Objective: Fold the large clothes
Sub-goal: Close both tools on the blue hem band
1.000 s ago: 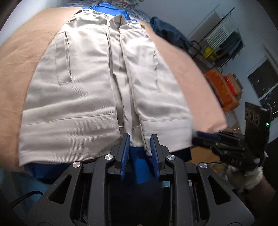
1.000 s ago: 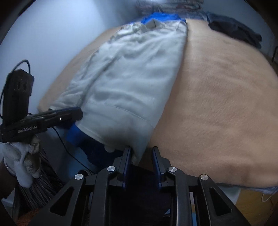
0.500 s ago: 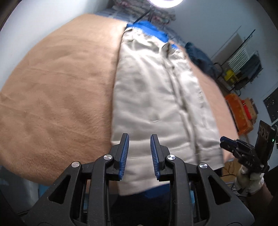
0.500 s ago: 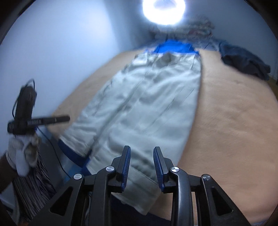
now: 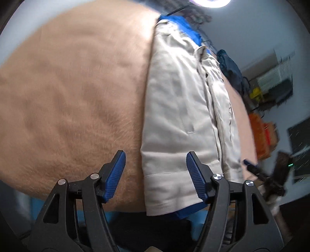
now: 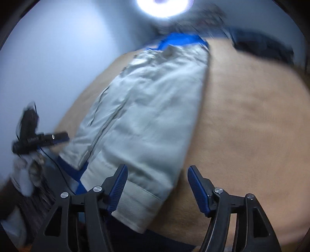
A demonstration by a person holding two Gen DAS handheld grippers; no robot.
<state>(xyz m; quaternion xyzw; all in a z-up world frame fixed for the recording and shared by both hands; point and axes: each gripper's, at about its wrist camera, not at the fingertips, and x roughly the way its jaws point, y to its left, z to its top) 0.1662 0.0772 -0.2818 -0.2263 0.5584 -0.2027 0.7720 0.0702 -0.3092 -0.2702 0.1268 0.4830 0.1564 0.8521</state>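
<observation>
A long beige coat with blue lining (image 5: 180,108) (image 6: 147,116) lies lengthwise on a tan blanket (image 5: 73,93) (image 6: 251,124), its sides folded in toward the middle and its hem hanging over the near edge. My left gripper (image 5: 156,174) hovers over the hem's left corner, its jaws opening, the pads clear of the cloth. Over the hem's right corner, my right gripper (image 6: 157,186) is likewise opening and presses on nothing. Each view also shows the other gripper at its side, held by a gloved hand (image 6: 25,170).
A dark blue garment (image 5: 230,69) (image 6: 261,46) lies at the blanket's far right. Beyond the bed's right side stand shelves and orange boxes (image 5: 261,131). A bright ring light (image 6: 162,7) shines at the head of the bed, and a pale wall is on the left.
Both grippers have let go of the coat's hem and opened wide. The left one slid left toward the hem's left corner; the right one shifted along the hem toward the right.
</observation>
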